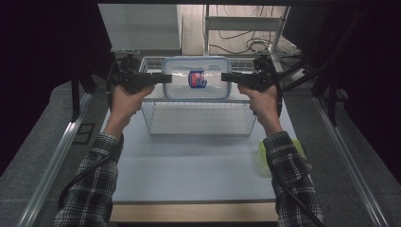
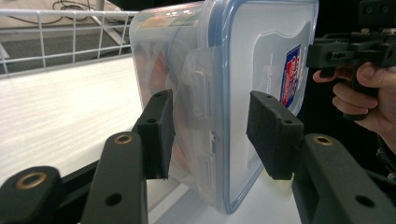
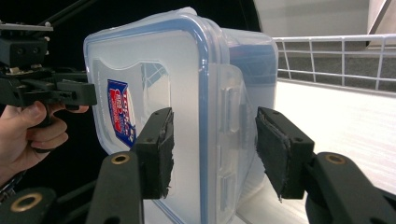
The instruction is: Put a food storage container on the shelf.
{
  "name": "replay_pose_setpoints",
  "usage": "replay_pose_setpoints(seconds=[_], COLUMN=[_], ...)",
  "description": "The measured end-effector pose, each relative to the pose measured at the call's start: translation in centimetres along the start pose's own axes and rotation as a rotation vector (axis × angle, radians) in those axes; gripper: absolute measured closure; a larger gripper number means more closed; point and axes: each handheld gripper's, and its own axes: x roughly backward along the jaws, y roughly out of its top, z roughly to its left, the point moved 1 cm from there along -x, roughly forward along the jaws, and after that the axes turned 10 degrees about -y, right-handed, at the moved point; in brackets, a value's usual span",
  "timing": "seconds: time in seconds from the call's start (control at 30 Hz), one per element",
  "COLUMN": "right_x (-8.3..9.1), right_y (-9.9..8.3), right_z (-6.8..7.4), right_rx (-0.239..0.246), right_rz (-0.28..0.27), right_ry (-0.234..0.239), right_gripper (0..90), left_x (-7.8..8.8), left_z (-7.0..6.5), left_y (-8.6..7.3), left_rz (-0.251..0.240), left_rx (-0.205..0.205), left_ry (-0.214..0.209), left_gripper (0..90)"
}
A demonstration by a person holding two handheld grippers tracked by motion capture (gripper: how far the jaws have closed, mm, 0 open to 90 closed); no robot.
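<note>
Above the wire basket (image 1: 198,118), at about twelve o'clock on the counter (image 1: 189,165), a clear lidded container (image 1: 196,85) hangs between the two tools. Its blue-rimmed lid (image 1: 196,60) faces the person and bears a red and blue label (image 1: 197,79). The left gripper (image 1: 166,78) meets the box at its nine o'clock end and the right gripper (image 1: 225,77) at its three o'clock end.

From the left gripper view, the fingers (image 2: 159,130) stand partly spread, astride the side latch (image 2: 201,98). One pad lies against the tub wall; the other looks just clear of the lid face, though I cannot tell for certain whether it touches. The right gripper view shows the same stance: fingers (image 3: 156,149) either side of that end's latch (image 3: 229,116), the lid-side pad close on the lid, the far pad with a gap to the wall. Whether either pair truly pinches is hard to say; the box may be carried partly by being pressed end to end.

My reading is that the step in hand is carrying the box over the basket, either lowering it in or lifting it out. The next move calls for both hands to travel together, level and matched, keeping the inward squeeze even. If one side eases off, the box could tip or drop onto the basket rim.
</note>
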Motion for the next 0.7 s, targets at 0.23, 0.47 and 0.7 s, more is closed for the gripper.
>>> replay_pose_setpoints(seconds=[0.23, 0.47, 0.7], right_x=[-0.22, -0.32, -0.37], right_y=[0.11, 0.09, -0.15], right_z=[-0.21, -0.01, -0.02], right_rx=[-0.005, -0.002, 0.007], right_rz=[-0.013, -0.013, -0.016], right_ry=[-0.022, -0.045, -0.045], right_gripper=[46.8, 46.2, 45.8], left_x=[-0.33, -0.56, -0.67], left_z=[0.16, 0.29, 0.4], left_y=[0.17, 0.28, 0.16], left_rz=[-0.019, -0.03, -0.039], left_rx=[-0.002, -0.007, -0.01], left_ry=[0.015, 0.029, 0.026], left_gripper=[51.2, 49.2, 46.7])
